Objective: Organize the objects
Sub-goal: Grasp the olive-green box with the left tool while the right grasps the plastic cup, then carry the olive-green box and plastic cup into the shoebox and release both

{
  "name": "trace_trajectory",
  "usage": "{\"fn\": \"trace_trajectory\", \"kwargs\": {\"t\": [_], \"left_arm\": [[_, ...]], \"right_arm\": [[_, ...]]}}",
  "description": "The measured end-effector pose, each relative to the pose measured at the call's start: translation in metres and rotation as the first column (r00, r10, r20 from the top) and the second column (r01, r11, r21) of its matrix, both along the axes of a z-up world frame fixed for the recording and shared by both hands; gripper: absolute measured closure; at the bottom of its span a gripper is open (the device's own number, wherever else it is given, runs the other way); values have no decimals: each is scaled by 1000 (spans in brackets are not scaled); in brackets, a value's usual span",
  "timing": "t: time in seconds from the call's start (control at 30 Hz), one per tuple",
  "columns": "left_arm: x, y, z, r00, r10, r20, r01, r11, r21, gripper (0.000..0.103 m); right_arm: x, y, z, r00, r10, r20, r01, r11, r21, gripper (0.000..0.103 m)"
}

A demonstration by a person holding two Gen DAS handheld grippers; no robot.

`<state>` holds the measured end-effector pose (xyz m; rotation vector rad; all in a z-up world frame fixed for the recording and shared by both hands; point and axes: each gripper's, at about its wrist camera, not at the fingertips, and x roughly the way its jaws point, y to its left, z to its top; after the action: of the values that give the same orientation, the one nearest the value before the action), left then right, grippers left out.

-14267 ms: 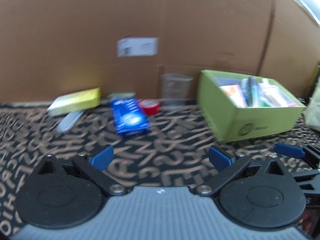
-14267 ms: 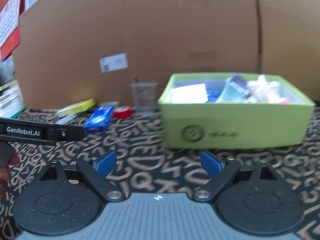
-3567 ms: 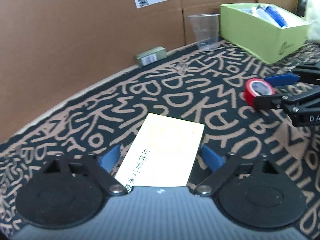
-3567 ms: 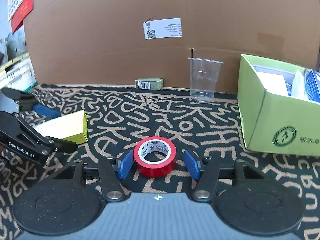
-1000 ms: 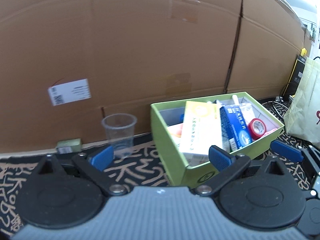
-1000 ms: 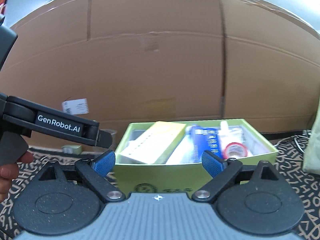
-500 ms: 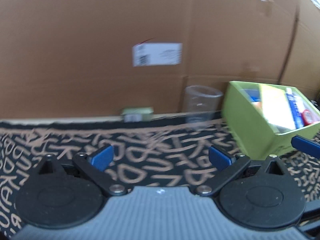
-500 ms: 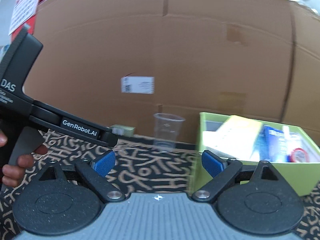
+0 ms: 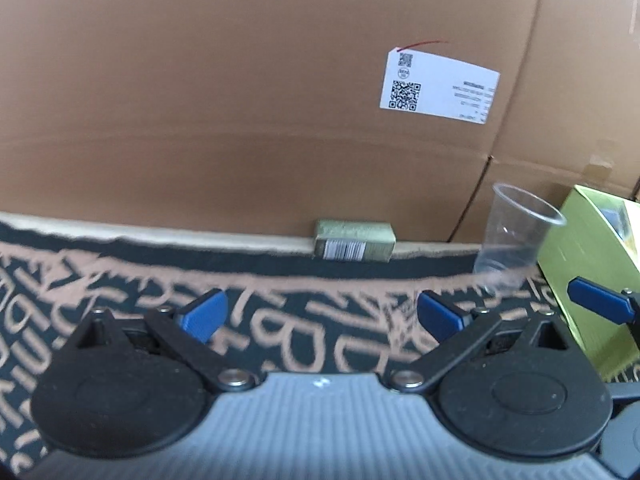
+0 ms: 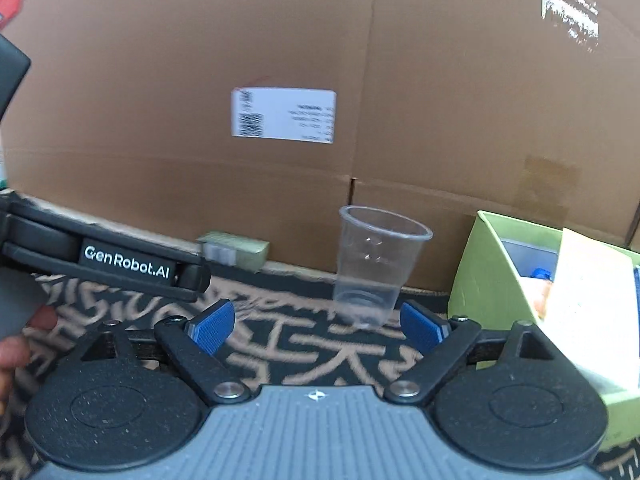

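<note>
Looking at what is left, the green box (image 10: 472,280) by the table's back edge already holds many things, while the clear cup (image 10: 376,268) and small green packet (image 9: 354,240) wait there, and both tongs, left (image 9: 320,312) and right (image 10: 318,326), are spread wide and empty.

Cup (image 10: 374,268) clear glossy plastic; backdrop (image 9: 240,100) matt brown cardboard; bench cloth (image 9: 300,344) woven, lettered; green box (image 10: 476,276) matt card.
</note>
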<state>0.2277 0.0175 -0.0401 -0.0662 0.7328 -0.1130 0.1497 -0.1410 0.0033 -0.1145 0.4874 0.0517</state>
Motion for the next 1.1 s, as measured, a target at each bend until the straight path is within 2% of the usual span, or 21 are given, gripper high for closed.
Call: {"fn": "trace_trajectory", "kwargs": {"t": [0.13, 0.33, 0.4, 0.47, 0.5, 0.57, 0.6, 0.63, 0.67, 0.7, 0.73, 0.9, 1.1], "left_arm": [[31, -12, -9, 1000, 0, -6, 0, 1000, 26, 0], [62, -19, -22, 1000, 9, -23, -9, 1000, 11, 0], [69, -19, -26, 999, 17, -29, -16, 1000, 16, 0], [73, -19, -29, 999, 26, -19, -25, 999, 27, 0], [73, -19, -31, 1000, 27, -11, -27, 999, 38, 1], [71, -24, -33, 1000, 26, 2, -26, 996, 81, 3], [68, -25, -33, 999, 30, 12, -31, 995, 99, 9], [65, -27, -34, 999, 28, 20, -30, 992, 126, 18], [61, -27, -34, 999, 17, 29, -21, 991, 129, 22], [57, -25, -32, 999, 5, 32, -9, 993, 121, 38], [53, -23, -31, 999, -12, 31, 8, 994, 113, 42], [28, -18, -26, 1000, -20, -1, 20, 993, 119, 42], [-14, -26, -6, 999, -42, 0, 42, 996, 79, 42]], "right_arm": [[28, -3, -6, 999, -44, -3, 44, 999, -1, 10], [58, -6, -15, 996, -88, -5, 88, 996, -14, 12], [64, -8, -17, 995, -97, -21, 97, 995, -5, 19], [67, -12, -17, 996, -85, -33, 86, 996, 23, 40], [67, -13, -17, 996, -86, -38, 87, 996, 29, 46], [66, -15, -17, 995, -87, -40, 89, 995, 39, 50], [65, -15, -17, 996, -83, -41, 85, 996, 39, 50], [62, -15, -16, 996, -77, -37, 79, 996, 43, 51], [58, -15, -15, 997, -74, -31, 75, 996, 43, 51], [53, -14, -14, 997, -70, -25, 71, 997, 41, 51], [48, -13, -14, 998, -62, -22, 63, 997, 37, 51], [8, -14, -7, 1000, -24, -9, 24, 998, 58, 51], [-52, -27, 10, 1000, 15, 26, -18, 993, 114, 51]]}}
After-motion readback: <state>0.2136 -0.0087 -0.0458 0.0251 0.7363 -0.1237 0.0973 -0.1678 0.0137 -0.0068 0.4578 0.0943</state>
